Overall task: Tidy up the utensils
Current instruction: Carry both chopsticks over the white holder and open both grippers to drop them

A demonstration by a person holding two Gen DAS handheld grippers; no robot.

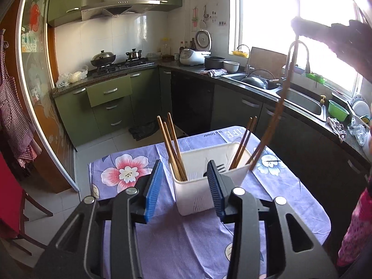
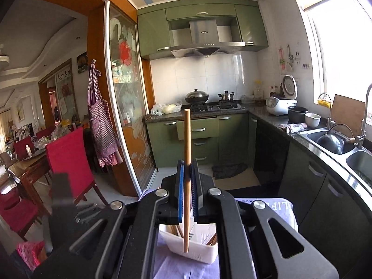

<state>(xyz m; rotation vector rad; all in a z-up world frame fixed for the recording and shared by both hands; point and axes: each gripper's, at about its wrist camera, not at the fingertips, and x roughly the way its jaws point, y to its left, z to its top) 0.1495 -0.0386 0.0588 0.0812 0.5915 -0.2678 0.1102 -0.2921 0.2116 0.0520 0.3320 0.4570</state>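
While the floral tablecloth [image 1: 144, 176] shows the inverted words "is a flower," the left gripper [image 1: 186, 186] hovers with jaws apart just before the white utensil caddy [image 1: 197, 193]. The right gripper [image 2: 187, 190], raised high above the caddy, clamps 1 wooden chopstick [image 2: 186, 176] upright.
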